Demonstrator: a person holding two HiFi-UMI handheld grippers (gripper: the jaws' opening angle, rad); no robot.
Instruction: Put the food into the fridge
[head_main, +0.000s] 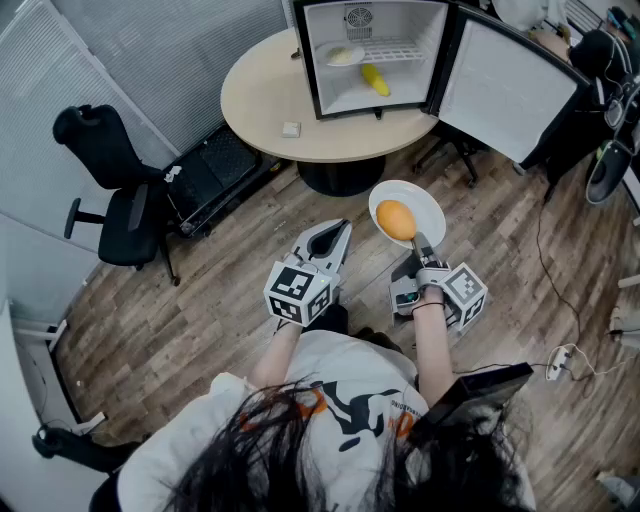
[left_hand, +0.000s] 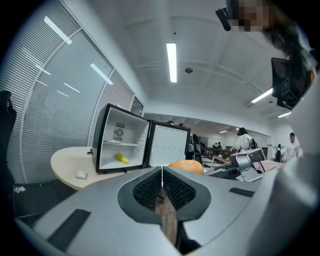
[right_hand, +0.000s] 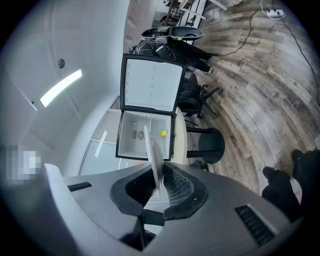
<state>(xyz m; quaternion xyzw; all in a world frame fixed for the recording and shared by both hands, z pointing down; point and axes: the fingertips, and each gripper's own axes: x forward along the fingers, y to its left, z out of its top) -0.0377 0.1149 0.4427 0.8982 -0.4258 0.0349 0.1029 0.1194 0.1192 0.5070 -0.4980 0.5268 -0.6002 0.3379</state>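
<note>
Short of the fridge (head_main: 400, 88), the right gripper (head_main: 420, 243) pinches the plate (head_main: 432, 205) rim, so keep it flat or the orange fruit (head_main: 396, 220) rolls off.

I logged one white short-sleeved T-shirt (head_main: 330, 420) with a black-and-orange graphic printed across its back. Long dark hair (head_main: 300, 470) lay over the T-shirt. Forward of the T-shirt, to its left, I saw the left gripper (head_main: 336, 232). It had a light grey moulded shell (left_hand: 240, 220), black cross-hatched pads (left_hand: 149, 190) in a dark recess, and a dark rectangular inlay (left_hand: 75, 225) on each flank. Forward of the T-shirt, to its right, the right gripper (head_main: 419, 244) matched that build. Each unit carried a white cube (head_main: 298, 292) faced with black square markers. A dark band (head_main: 431, 298) circled the right wrist, forward of the T-shirt.
</note>
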